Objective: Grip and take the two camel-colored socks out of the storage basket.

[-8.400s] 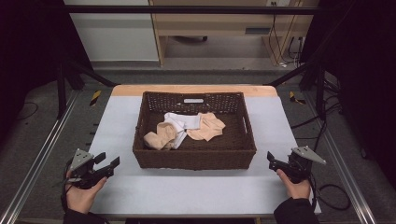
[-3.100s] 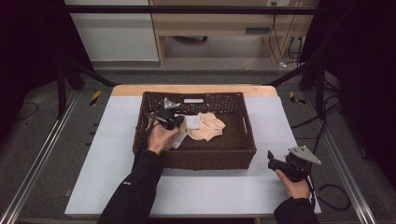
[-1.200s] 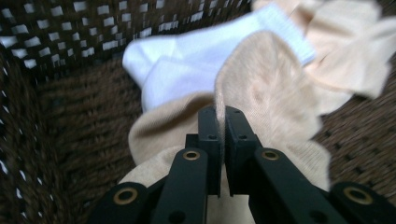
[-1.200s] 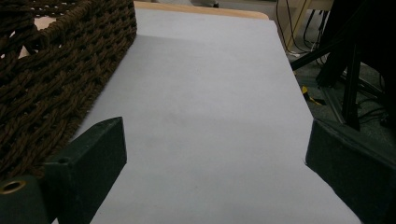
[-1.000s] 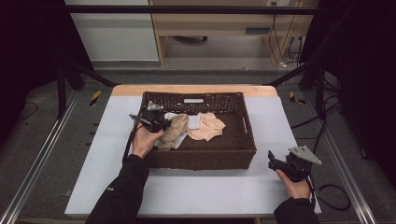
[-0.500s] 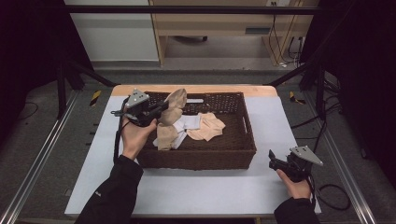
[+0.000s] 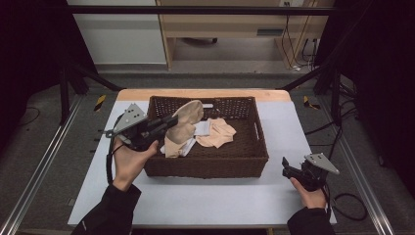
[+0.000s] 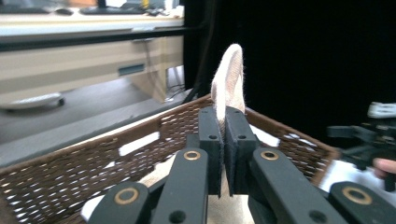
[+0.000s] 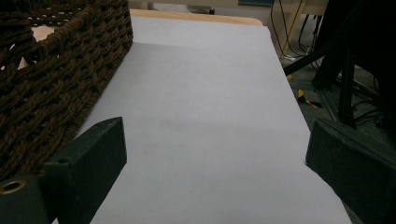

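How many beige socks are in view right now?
2 that I can tell: one beige sock hangs clamped in the left gripper above the basket, another beige sock lies inside it beside a white piece. More may be hidden underneath.

Sock point(image 7: 183, 126) above basket point(image 7: 210, 164) — left side

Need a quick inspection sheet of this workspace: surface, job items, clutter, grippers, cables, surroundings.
Surface: white table, wooden far edge.
Job's things: beige sock lifted, hanging over the basket; more cloths inside.
Clutter: nothing seen.
Grippers: left gripper shut on the sock, fingers pinching it; right gripper open, resting on the table right of the basket.
Cables: black cable loops from the left gripper; another trails off the table's right edge.
Surroundings: black frame posts, wooden desk behind.
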A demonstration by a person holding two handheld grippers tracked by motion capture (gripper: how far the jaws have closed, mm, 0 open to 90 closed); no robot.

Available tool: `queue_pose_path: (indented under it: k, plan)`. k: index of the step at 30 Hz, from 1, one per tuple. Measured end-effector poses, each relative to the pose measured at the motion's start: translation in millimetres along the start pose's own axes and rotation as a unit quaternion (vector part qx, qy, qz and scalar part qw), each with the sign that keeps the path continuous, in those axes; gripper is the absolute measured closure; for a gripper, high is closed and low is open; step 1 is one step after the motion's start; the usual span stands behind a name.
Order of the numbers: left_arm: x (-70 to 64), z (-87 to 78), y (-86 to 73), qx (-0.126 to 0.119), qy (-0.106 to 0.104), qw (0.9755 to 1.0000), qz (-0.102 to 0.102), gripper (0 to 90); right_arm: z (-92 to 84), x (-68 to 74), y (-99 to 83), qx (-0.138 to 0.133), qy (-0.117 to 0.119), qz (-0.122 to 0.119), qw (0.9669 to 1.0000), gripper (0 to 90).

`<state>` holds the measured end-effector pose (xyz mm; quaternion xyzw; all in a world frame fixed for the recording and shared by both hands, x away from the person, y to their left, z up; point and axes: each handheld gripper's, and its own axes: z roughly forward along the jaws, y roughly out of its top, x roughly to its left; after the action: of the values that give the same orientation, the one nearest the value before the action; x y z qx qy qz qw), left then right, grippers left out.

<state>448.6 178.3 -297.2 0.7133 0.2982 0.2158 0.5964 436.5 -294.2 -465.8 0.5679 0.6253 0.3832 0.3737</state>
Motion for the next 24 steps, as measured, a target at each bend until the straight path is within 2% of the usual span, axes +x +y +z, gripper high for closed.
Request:
queue_pose_path:
  k: [4, 5, 6, 9, 16, 17, 18, 19, 20, 21, 24]
  plan:
    - [-11.0, -20.5, -6.3, -0.008, -0.020, 0.9997, 0.010, 86.2, -0.1, 0.0, -0.1, 0.000, 0.000, 0.000, 1.0000, 5.5]
    - [-11.0, -20.5, -6.3, -0.008, -0.020, 0.9997, 0.010, 86.2, -0.1, 0.0, -0.1, 0.000, 0.000, 0.000, 1.0000, 5.5]
    - [-15.9, -27.8, -13.2, -0.003, -0.028, 0.9995, 0.013, 86.2, 0.0, 0.3, -0.2, 0.000, 0.000, -0.002, 1.0000, 5.5]
    - [-23.7, -35.0, -25.7, 0.006, -0.040, 0.9991, 0.015, 86.3, -0.6, 0.7, -0.1, 0.000, 0.000, -0.001, 1.0000, 5.5]
    - [-36.1, -38.8, -49.1, 0.031, -0.059, 0.9976, 0.022, 86.2, -1.3, 1.2, -0.1, 0.000, 0.000, 0.002, 1.0000, 5.5]
    - [-40.4, -39.2, -57.7, 0.040, -0.063, 0.9969, 0.025, 86.2, -1.6, 0.9, -0.2, -0.001, 0.001, -0.002, 1.0000, 5.6]
    - [-40.4, -39.2, -57.7, 0.040, -0.063, 0.9969, 0.025, 86.2, -1.6, 0.9, -0.2, -0.001, 0.001, -0.002, 1.0000, 5.6]
    - [-44.2, -40.1, -66.9, 0.045, -0.069, 0.9963, 0.025, 86.2, -1.9, 1.2, -0.3, 0.000, 0.001, -0.001, 1.0000, 5.6]
    - [-44.2, -40.1, -66.9, 0.045, -0.069, 0.9963, 0.025, 86.3, -1.9, 1.2, -0.3, 0.000, 0.001, -0.001, 1.0000, 5.6]
    - [-47.1, -40.3, -77.1, 0.054, -0.074, 0.9956, 0.020, 86.2, -2.1, 1.4, -0.4, 0.000, 0.001, -0.001, 1.0000, 5.7]
    - [-48.8, -36.0, -89.2, 0.079, -0.081, 0.9933, 0.023, 86.2, -2.4, 1.8, -0.4, 0.001, 0.002, -0.002, 1.0000, 5.8]
